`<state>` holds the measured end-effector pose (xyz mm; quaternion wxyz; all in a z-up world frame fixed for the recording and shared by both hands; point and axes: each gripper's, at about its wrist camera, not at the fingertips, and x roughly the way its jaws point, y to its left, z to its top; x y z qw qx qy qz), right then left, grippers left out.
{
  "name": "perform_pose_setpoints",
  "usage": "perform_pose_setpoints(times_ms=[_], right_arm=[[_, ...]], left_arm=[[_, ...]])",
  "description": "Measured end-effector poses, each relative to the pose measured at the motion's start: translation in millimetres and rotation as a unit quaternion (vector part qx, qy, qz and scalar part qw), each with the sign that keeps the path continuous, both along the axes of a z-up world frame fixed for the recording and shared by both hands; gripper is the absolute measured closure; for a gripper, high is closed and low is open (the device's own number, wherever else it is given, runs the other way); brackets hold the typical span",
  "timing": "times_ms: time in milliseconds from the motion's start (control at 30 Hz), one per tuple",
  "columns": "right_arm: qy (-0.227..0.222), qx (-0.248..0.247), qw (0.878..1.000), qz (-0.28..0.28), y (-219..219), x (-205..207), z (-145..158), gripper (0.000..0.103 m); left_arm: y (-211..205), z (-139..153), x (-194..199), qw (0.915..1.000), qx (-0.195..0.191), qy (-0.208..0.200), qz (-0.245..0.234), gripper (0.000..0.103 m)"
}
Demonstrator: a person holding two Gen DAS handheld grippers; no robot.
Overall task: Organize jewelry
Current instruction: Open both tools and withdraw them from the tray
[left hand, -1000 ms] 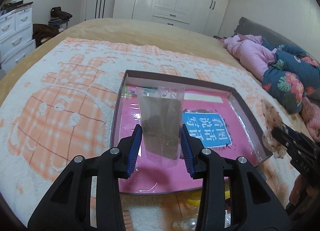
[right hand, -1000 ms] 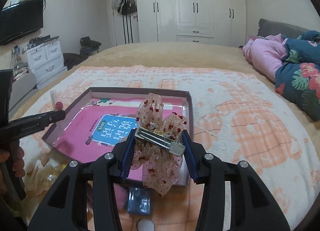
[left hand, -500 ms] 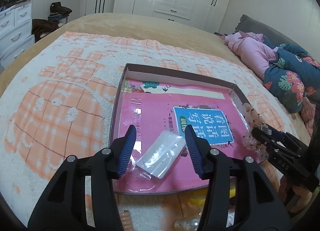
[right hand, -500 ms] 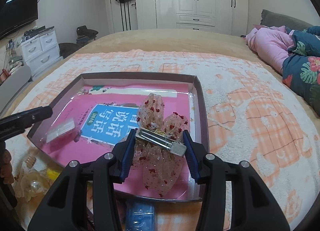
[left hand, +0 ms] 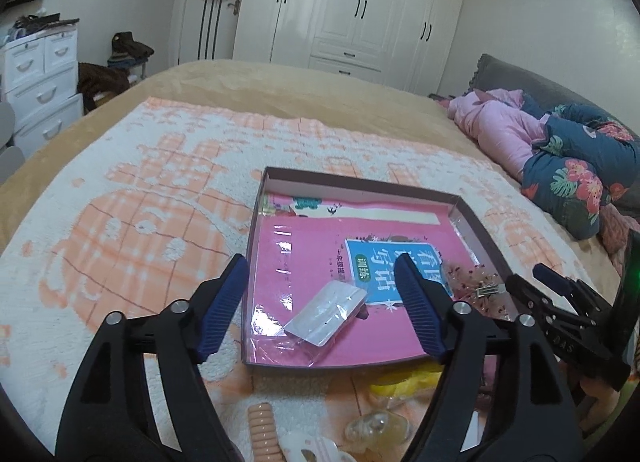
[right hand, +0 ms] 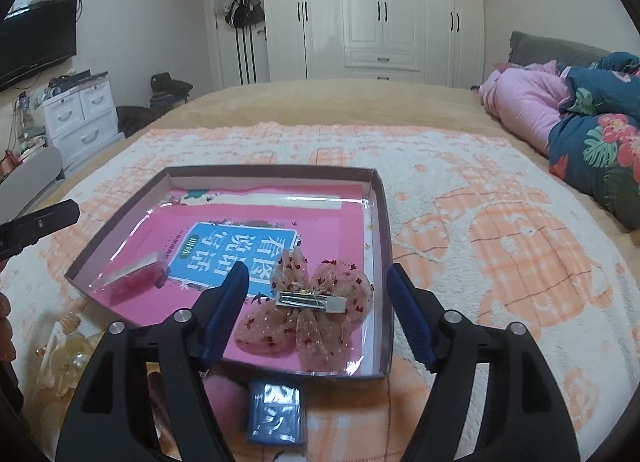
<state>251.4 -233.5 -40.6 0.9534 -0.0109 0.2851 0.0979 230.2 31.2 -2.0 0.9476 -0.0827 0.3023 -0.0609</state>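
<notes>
A shallow box lid [left hand: 256, 222] [right hand: 380, 218] with a pink book inside lies on the bed. In the left wrist view a small clear plastic bag [left hand: 326, 314] rests in the lid's near part, and my left gripper [left hand: 322, 274] hovers over it with jaws opening, pads off it. A sheer pink bow hair clip [right hand: 310, 306] with a metal clasp lies in the lid's near right corner. Over it stands my right gripper [right hand: 316, 274], jaws opening, not touching it. The bag [right hand: 132, 272] also shows at the lid's left, and the clip [left hand: 480, 290] at its right.
Loose hair accessories lie in front of the lid: a coral spiral tie [left hand: 262, 430], pearl and yellow pieces [left hand: 380, 426] [right hand: 68, 358], and a small blue packet [right hand: 276, 416]. Folded quilts [left hand: 572, 158] are piled at the right. Drawers [right hand: 80, 114] stand beyond the bed's left edge.
Both grippers let go. The left one dropped the plastic bag into the lid, opened wider and rose. The right one released the bow clip, which now lies in the lid.
</notes>
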Motion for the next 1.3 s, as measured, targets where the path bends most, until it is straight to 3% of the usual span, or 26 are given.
perform_pose_setpoints(times_ms=[233, 333, 700, 1300], right_arm=[[-0.058, -0.021, 0.998, 0.01, 5.7, -40.8, 16.6, 0.019], [-0.081, -0.018, 0.996, 0.015, 7.1, -57.1, 25.8, 0.015], [-0.109, -0.007, 0.994, 0.028, 7.9, -95.8, 45.8, 0.011], [-0.093, -0.017, 0.994, 0.06, 11.2, -136.3, 37.6, 0.011]], left_arm=[[2.0, 14.4, -20.3, 0.9993, -0.009, -0.035, 0.006, 0.022], [1.0, 19.2, -29.9, 0.9987, -0.012, -0.049, 0.006, 0.011], [3.8, 35.1, -58.6, 0.996, -0.027, -0.085, 0.004, 0.011], [3.4, 24.1, -98.4, 0.9972, -0.016, -0.073, -0.007, 0.011]])
